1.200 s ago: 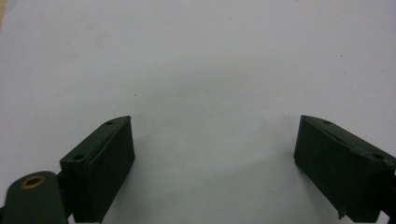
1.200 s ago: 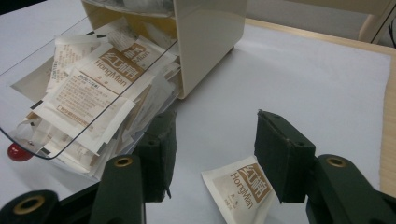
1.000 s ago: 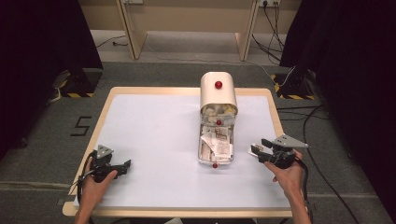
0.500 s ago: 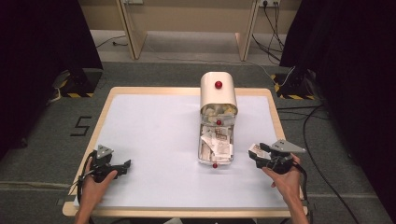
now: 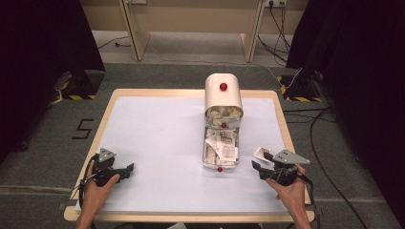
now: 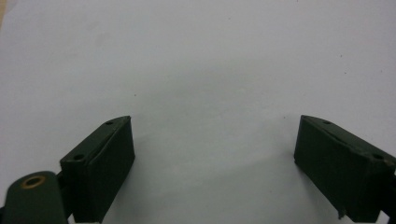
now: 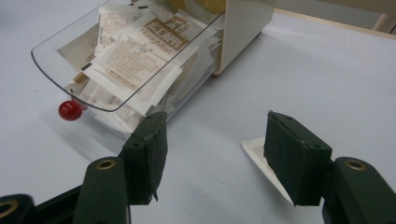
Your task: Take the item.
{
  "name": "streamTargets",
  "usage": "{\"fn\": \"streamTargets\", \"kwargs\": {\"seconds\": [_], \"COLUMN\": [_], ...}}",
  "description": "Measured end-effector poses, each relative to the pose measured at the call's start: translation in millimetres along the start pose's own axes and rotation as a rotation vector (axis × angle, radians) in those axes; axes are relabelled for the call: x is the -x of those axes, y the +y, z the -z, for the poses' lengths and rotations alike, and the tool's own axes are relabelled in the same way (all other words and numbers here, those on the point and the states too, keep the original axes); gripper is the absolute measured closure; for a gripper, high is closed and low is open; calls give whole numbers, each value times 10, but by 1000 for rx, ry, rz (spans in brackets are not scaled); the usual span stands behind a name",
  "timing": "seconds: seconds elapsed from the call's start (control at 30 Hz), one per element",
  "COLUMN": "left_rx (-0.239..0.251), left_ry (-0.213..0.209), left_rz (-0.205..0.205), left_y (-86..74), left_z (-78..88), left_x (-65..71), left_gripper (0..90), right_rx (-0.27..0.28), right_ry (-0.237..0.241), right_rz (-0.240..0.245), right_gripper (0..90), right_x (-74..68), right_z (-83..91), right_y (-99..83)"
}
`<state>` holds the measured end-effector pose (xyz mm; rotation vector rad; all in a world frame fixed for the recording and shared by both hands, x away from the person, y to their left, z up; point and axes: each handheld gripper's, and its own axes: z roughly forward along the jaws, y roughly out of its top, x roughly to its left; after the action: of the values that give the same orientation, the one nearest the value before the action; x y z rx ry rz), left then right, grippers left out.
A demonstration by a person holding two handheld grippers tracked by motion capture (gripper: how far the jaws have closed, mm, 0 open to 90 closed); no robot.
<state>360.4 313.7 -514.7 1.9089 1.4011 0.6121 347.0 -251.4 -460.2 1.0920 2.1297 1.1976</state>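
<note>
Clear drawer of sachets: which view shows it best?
The right gripper view: the clear drawer sits close, its sachets' print legible, red knob visible. The high view shows it small, pulled out from the cream box. The left gripper view faces bare table.

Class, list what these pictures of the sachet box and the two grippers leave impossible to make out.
- Loose sachet on the table: right gripper view, its far part hidden behind a jaw of the right gripper.
- Drawer sachets: high view, print too small to read.
- Box interior: high view, covered by its rounded lid.
- Left gripper: left gripper view, jaw bases cut off by the bottom edge.
</note>
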Motion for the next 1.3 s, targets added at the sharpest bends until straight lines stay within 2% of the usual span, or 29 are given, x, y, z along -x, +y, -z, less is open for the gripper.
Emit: {"fn": "streamTargets", "kwargs": {"seconds": [0.47, 0.73, 1.03, 1.23, 1.3], "left_rx": [-1, 1, 1, 0, 0], "left_ry": [0, 0, 0, 0, 0], "left_rz": [0, 1, 1, 0, 0], "left_y": [0, 0, 0, 0, 0], "left_z": [0, -1, -1, 0, 0], "left_x": [0, 1, 1, 1, 0], "left_gripper": [114, 113, 114, 114, 114], "right_rx": [-3, -42, -75, -108, -121], "right_ry": [20, 53, 72, 79, 91], "right_rz": [10, 27, 37, 61, 45], "right_gripper": [377, 365, 359, 352, 349], "right_x": [-115, -205, -277, -330, -321], "right_z": [75, 90, 120, 121, 119], "right_y": [-74, -134, -200, -250, -278]}}
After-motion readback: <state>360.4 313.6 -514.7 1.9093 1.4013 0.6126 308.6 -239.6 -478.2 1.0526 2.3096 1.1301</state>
